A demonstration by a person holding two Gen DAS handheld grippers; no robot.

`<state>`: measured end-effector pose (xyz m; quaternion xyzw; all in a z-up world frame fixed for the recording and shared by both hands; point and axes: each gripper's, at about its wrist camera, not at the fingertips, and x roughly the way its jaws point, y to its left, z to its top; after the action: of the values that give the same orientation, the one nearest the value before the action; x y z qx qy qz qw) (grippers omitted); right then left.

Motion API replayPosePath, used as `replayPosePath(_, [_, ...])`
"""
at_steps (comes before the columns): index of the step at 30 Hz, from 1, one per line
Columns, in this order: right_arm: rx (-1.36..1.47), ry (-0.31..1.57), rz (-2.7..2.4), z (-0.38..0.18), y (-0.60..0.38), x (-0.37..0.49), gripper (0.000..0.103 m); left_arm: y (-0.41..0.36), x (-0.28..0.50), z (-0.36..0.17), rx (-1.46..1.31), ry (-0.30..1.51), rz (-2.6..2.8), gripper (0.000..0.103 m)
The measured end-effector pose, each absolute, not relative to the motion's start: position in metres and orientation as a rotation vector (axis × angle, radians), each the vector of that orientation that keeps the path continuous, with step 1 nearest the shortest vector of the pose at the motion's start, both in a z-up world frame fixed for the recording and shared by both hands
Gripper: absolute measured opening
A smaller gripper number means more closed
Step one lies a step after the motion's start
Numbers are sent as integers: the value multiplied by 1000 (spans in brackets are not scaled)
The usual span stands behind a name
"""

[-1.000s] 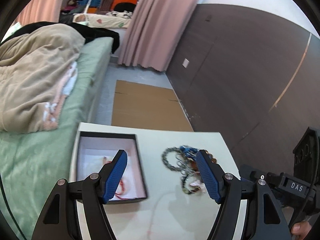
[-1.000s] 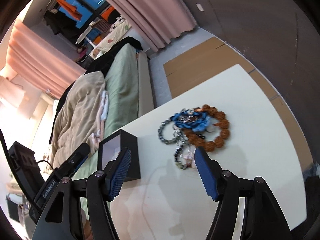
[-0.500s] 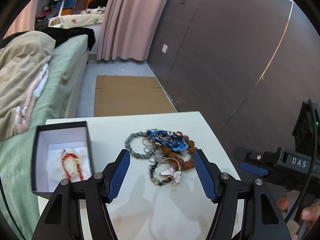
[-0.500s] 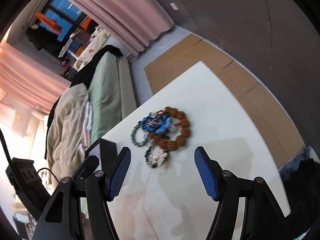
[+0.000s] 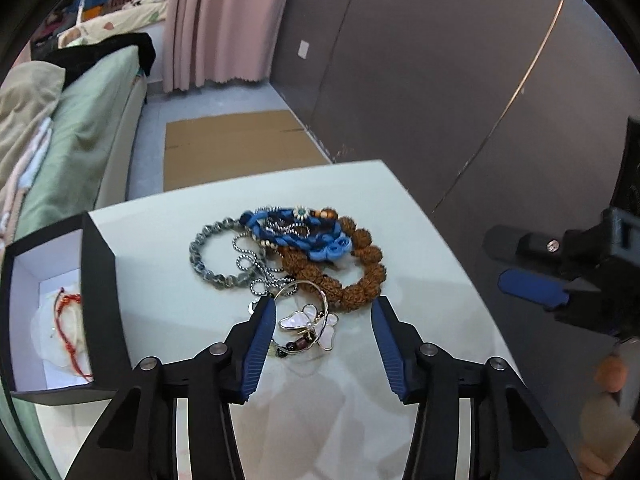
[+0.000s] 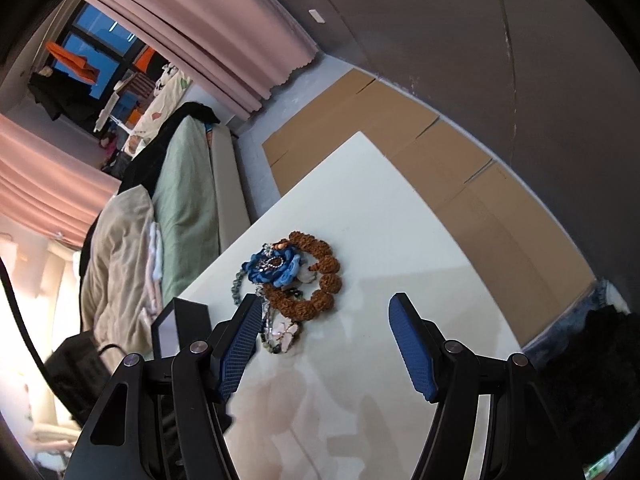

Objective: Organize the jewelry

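A jewelry pile lies on the white table [image 5: 420, 216]: a brown bead bracelet [image 5: 360, 276], a blue woven bracelet [image 5: 308, 236], a grey bead bracelet [image 5: 208, 264], a silver chain [image 5: 256, 264] and a gold bangle with a pearly butterfly [image 5: 308, 326]. My left gripper [image 5: 322, 308] hangs over the butterfly bangle with its jaws closing. The bangle lies between the pads, which do not press on it. A black box [image 5: 100, 280] at the left holds a red string bracelet [image 5: 70, 332]. My right gripper [image 6: 324, 308] stands open, with the pile [image 6: 296, 276] just ahead by its left finger.
A bed with a green sheet [image 5: 80, 140] and beige blanket runs along the table's left side. Flat cardboard [image 5: 236, 148] lies on the floor beyond the far edge. A dark wall [image 5: 440, 80] closes the right side. The right gripper's blue pad [image 5: 532, 284] shows at the table's right edge.
My left gripper moved right from the black box to the jewelry pile, came lower, and its jaws narrowed. The right gripper's view rolled and shifted slightly; its jaws kept their width.
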<state>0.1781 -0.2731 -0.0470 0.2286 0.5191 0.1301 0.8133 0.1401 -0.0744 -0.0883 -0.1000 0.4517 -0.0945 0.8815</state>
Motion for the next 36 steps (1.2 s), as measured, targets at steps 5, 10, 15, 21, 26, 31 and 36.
replayPosePath(5, [484,1122,281,-51,-268,185,66,-77,149,-99,-194,975,-213,41])
replayPosePath(10, [511,1118,323,-54,-259,194,66,-69,155,-102,-203,980,-241,2])
replayPosePath(15, [535,1127,365,-60,-244,206,66,-51,152,-87,-211,922,-220,2])
replayPosePath(21, [546,1154,419,-71,-221,216,66,-29,152,-76,-264,869,-188,2])
replayPosePath(26, [570,1179,394,-85,-210,223,59,-16,154,-72,-307,852,-192,2])
replayPosePath(31, [600,1180,343,-86,-220,220,58,-23,157,-77,-292,907,-227,2])
replayPosePath(36, [596,1135,336,-72,-232,212,59,-28,160,-87,-285,985,-219,6])
